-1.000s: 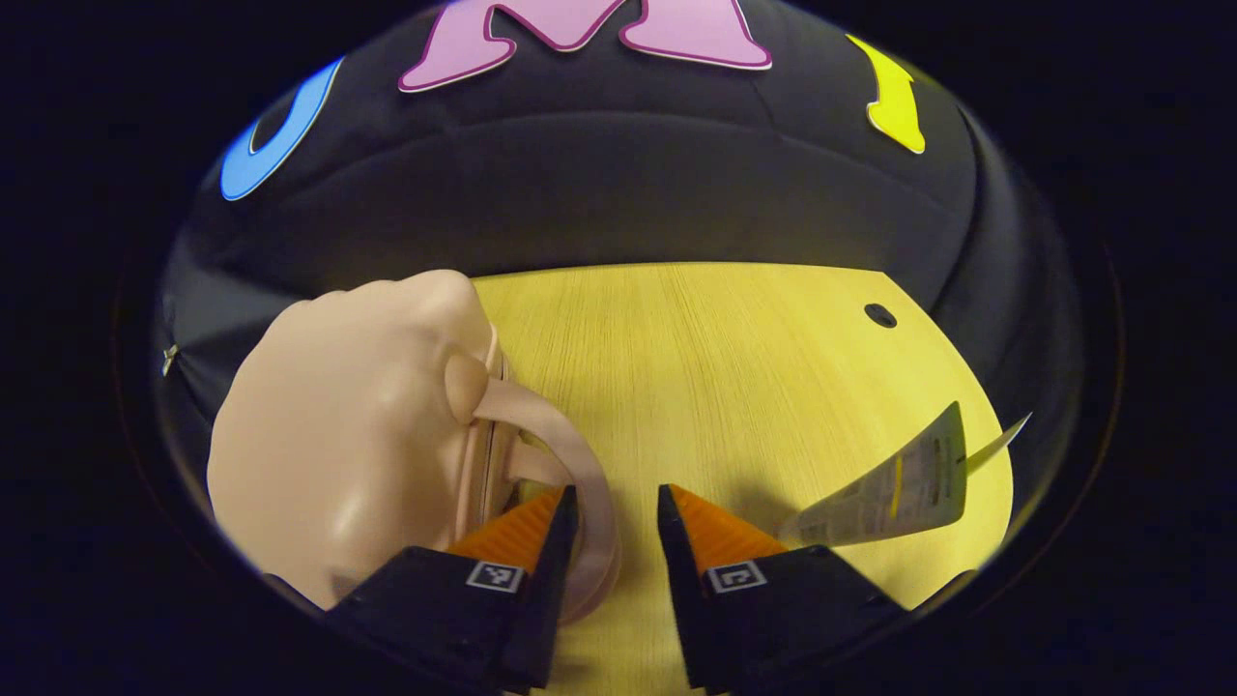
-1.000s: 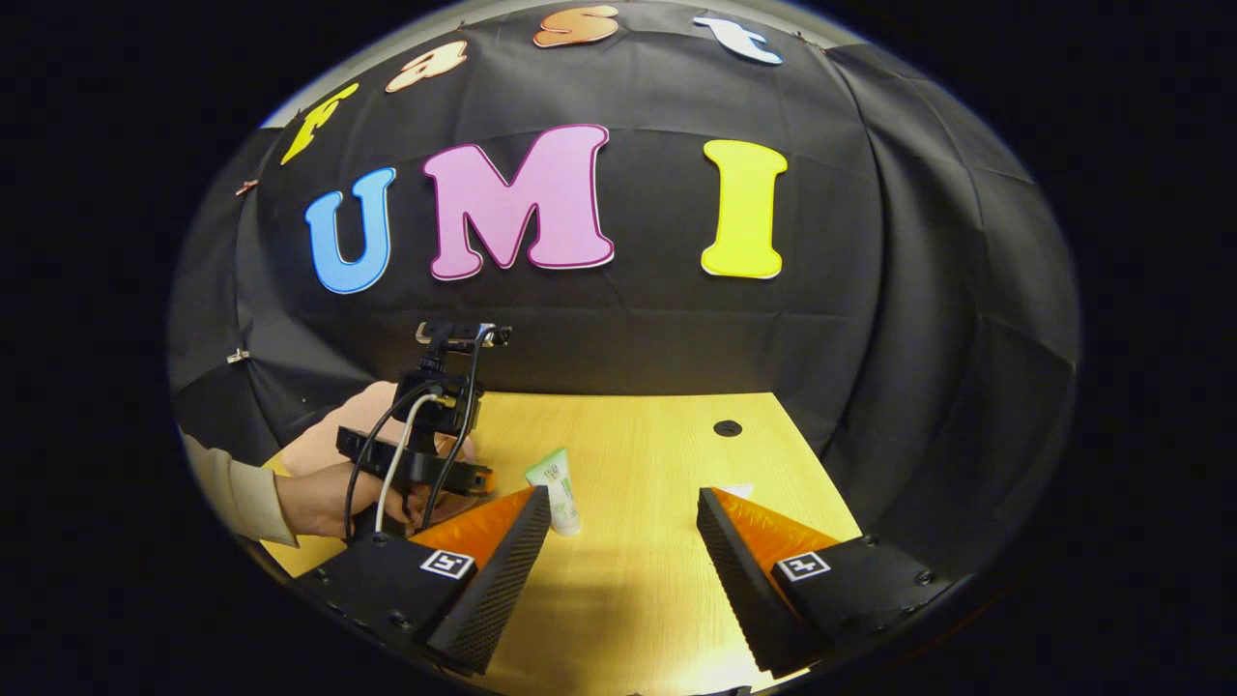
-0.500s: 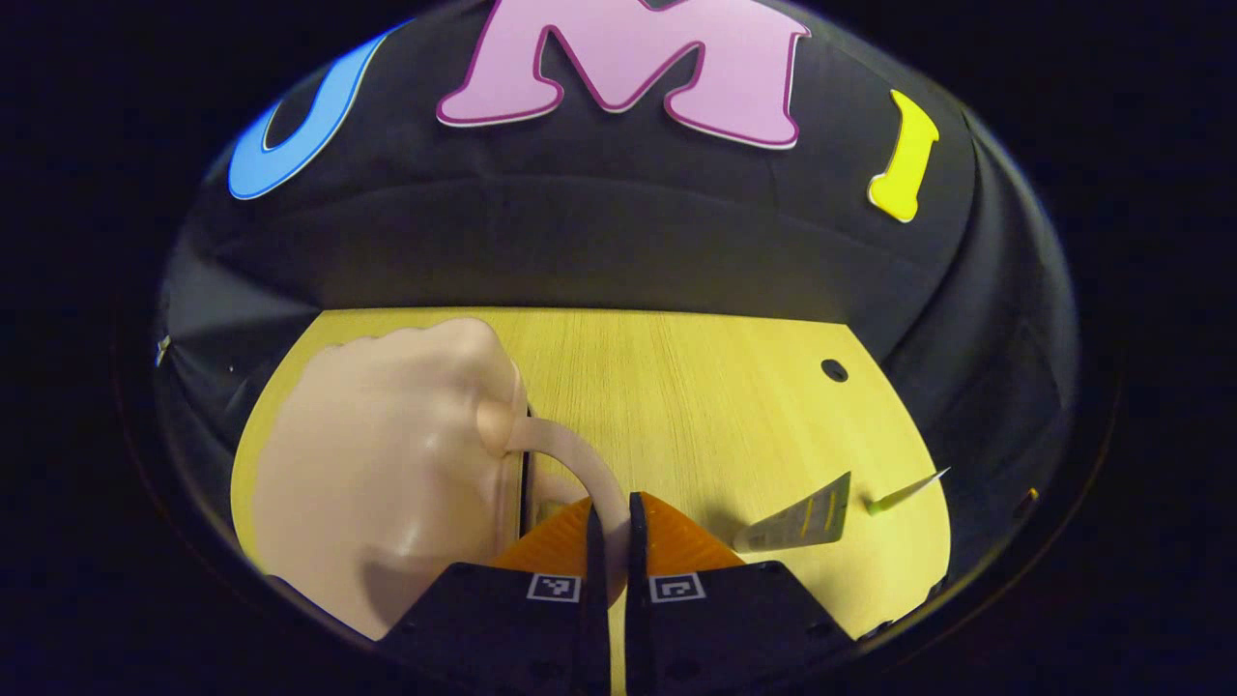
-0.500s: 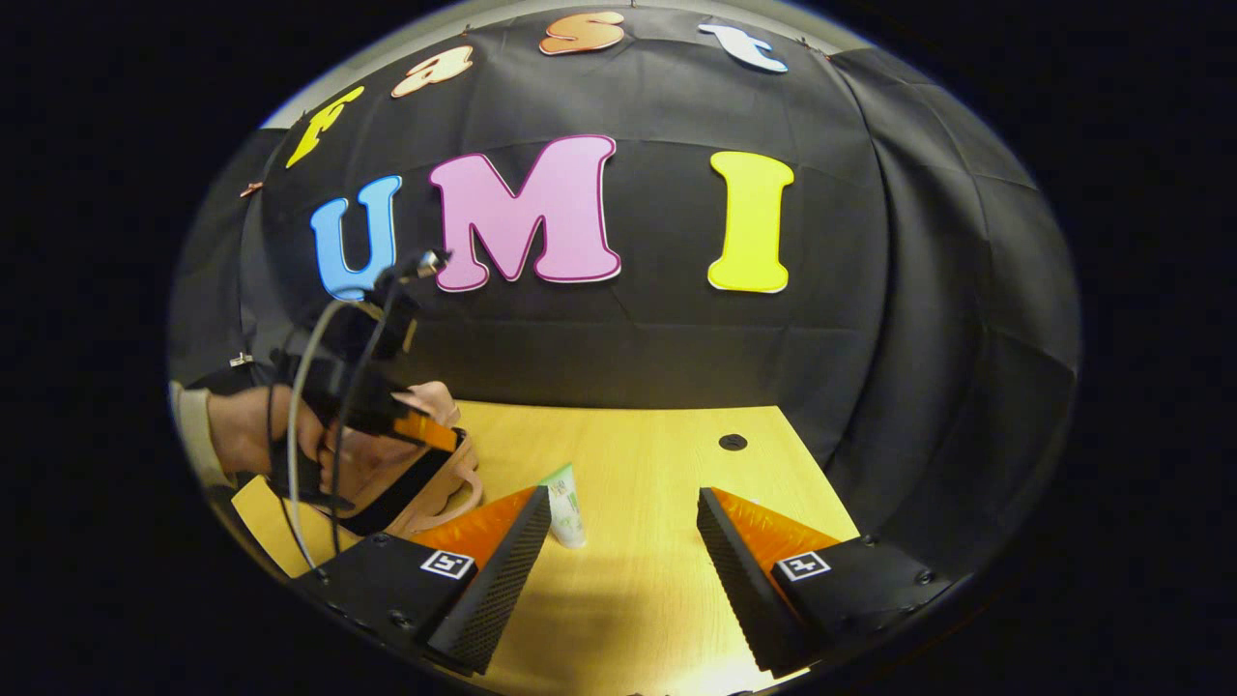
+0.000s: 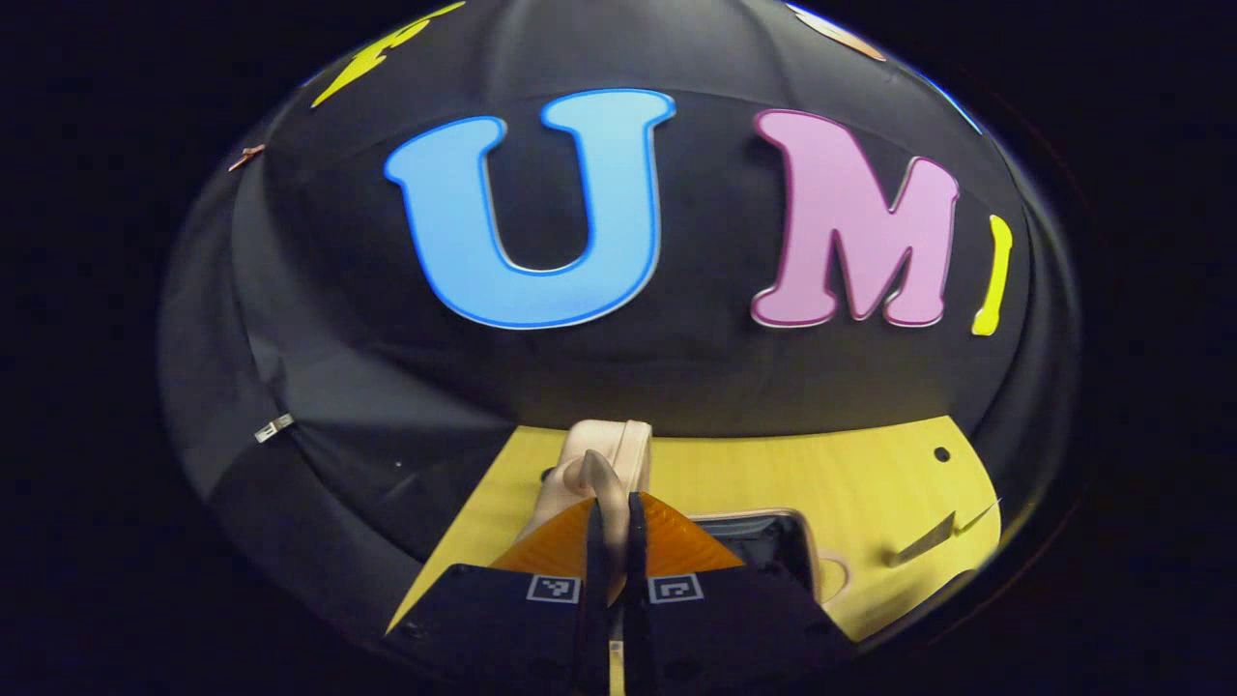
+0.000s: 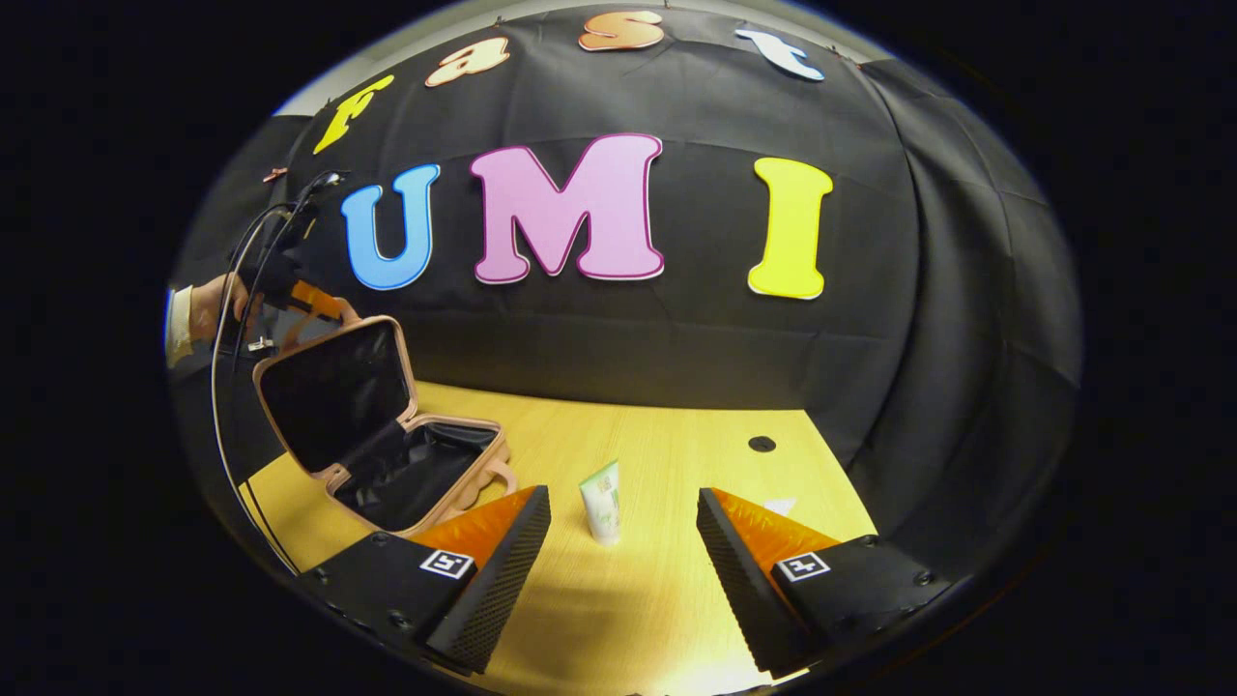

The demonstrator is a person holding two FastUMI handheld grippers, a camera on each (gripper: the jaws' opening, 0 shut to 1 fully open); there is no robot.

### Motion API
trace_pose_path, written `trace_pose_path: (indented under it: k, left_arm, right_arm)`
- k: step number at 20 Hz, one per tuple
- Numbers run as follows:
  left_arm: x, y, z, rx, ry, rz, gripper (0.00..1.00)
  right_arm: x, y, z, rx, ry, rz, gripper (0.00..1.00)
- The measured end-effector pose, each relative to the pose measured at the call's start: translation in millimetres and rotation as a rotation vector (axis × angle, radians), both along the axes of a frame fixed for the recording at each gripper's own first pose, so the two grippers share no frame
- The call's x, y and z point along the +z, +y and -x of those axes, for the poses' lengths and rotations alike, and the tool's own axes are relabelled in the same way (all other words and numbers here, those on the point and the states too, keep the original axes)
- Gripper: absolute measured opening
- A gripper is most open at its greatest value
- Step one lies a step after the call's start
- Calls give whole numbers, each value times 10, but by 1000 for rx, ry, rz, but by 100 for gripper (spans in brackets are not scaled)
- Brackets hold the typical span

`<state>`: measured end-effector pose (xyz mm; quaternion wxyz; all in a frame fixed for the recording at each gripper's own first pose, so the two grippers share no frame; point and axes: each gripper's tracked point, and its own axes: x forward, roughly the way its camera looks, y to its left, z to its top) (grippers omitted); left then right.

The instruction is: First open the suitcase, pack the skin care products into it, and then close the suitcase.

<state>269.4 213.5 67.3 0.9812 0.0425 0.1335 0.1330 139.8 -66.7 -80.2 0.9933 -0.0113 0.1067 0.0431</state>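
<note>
Black cloth hangs behind a pale wooden table [image 6: 667,454]. At its left end sits a small pink suitcase [image 6: 425,483], open, with its lid [image 6: 333,391] tilted up and a dark lining inside. The left gripper [image 5: 611,527] has its fingers pressed together on the handle [image 5: 601,483] at the lid's top edge; a hand [image 6: 208,304] holds that gripper up by the cloth. A skin care tube [image 6: 602,501] stands upright on its cap near the table's middle, beside the case. The right gripper [image 6: 623,527] hovers low, its fingers spread wide and holding nothing, with the tube between them farther off.
</note>
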Motion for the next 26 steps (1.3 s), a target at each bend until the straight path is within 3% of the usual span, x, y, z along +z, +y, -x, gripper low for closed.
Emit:
trace_pose_path:
  k: [2,4,8,14,17,18,19,22,26]
  left_arm:
    - [-56,780,19,98,-36,6,11]
    - [-228,1219,-45,115,-61,78,10]
    - [-868,1908,-199,145,7,168,10]
    - [-1801,2423,-352,197,93,335,12]
    - [-1971,2558,-335,258,124,300,17]
    - [-1934,2581,-343,261,93,285,28]
    - [-1809,2563,-320,245,44,287,32]
    - [-1254,2287,-130,224,-88,275,100]
    - [-568,1559,183,179,-235,128,96]
  right_arm:
    - [-80,75,8,-13,27,-1,97]
    - [-102,132,-22,-11,32,16,97]
    - [-213,273,-51,-24,52,14,97]
    - [-390,272,-49,-58,83,36,97]
    - [-475,216,-71,-89,96,17,97]
    - [-467,208,-82,-94,92,11,97]
    - [-430,202,-84,-101,82,12,97]
    - [-315,111,-77,-124,48,12,96]
    - [-80,-34,17,-169,-5,-14,97]
